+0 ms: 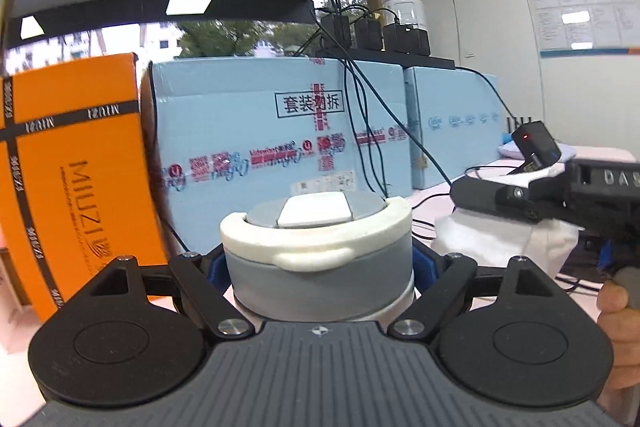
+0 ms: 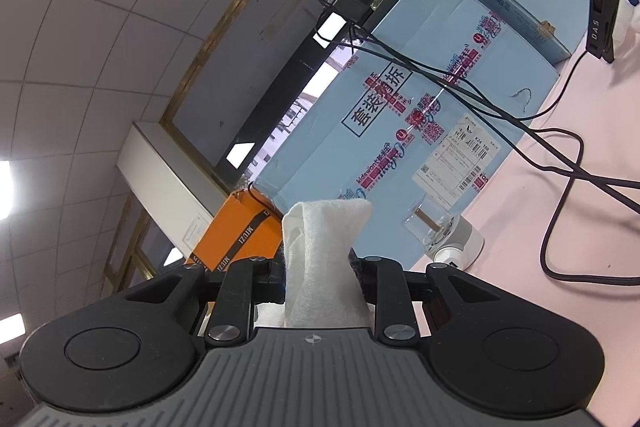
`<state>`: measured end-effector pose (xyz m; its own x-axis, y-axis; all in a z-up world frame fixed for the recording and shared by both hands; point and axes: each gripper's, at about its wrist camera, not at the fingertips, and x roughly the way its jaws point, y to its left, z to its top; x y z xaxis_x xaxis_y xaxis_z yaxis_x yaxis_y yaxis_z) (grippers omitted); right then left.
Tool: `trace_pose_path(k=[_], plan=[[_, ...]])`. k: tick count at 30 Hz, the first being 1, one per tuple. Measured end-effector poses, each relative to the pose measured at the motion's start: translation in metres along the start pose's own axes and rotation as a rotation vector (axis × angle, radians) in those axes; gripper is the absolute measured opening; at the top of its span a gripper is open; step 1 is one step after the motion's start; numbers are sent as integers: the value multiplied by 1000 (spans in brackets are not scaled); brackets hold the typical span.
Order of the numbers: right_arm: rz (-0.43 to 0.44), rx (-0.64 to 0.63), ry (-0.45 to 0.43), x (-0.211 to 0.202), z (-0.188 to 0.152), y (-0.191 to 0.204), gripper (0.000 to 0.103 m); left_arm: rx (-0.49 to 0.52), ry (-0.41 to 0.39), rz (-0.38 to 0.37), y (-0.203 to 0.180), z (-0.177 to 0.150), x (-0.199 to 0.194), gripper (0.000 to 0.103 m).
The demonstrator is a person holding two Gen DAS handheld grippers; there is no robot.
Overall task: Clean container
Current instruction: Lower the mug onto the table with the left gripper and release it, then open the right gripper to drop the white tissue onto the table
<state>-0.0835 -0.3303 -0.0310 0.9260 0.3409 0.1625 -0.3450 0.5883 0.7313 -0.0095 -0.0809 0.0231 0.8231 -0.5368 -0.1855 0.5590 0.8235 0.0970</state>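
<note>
Across the upper half of the left wrist view stand the light blue cartons (image 1: 280, 131), with an orange box (image 1: 72, 163) filling the left side, both resting on the pale pink table (image 1: 472, 195). In front of them, at lower centre, the left gripper (image 1: 320, 267) is clamped on the container (image 1: 320, 251), a grey, round-bodied vessel with a white collar and a grey-and-white lid; it stands roughly upright, its long axis vertical in the frame and the lid facing up. At the right edge of that view the right gripper (image 1: 520, 203) reaches in from the right, level with the container's collar and near it but apart, with a white cloth (image 1: 504, 239) hanging under it. In the right wrist view, which is rolled so the table runs down the right side, the right gripper is closed on this folded cloth (image 2: 320, 259), which sticks up past the fingertips at lower centre. The container itself does not show there; only a small clear cup on a white base (image 2: 444, 235) sits by the cartons. Judged from this, the cloth has to travel leftward in the left view to meet the container's side or lid, so the right hand is the one to close the gap.
</note>
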Motion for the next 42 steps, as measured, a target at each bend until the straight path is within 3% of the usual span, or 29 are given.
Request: trace_pose_path(k=[4, 9, 11, 13, 17, 23, 28, 33, 42], plan=[[17, -65, -2, -3, -3, 10, 17, -53, 7, -34, 10, -3, 0, 95], [-5, -137, -47, -22, -5, 24, 13, -16, -2, -104, 18, 13, -19, 96], [-20, -168, -58, -31, -6, 30, 13, 26, -11, -113, 16, 22, -28, 103], [-42, -219, -55, -40, -7, 36, 13, 34, -49, -104, 18, 32, -40, 103], [-62, -263, 3, -49, -8, 45, 13, 0, -56, -94, 26, 52, -44, 103], [-25, -332, 151, -32, -24, 67, 13, -15, 45, 9, 36, 52, -6, 103], [-19, -466, 200, -16, -40, 89, 13, -42, 43, -17, 51, 44, -7, 103], [-42, -547, 228, -5, -49, 98, 13, -32, 29, 7, 51, 41, -8, 103], [-128, -646, 443, 15, -61, 90, 13, -73, 33, -4, 58, 39, -4, 103]])
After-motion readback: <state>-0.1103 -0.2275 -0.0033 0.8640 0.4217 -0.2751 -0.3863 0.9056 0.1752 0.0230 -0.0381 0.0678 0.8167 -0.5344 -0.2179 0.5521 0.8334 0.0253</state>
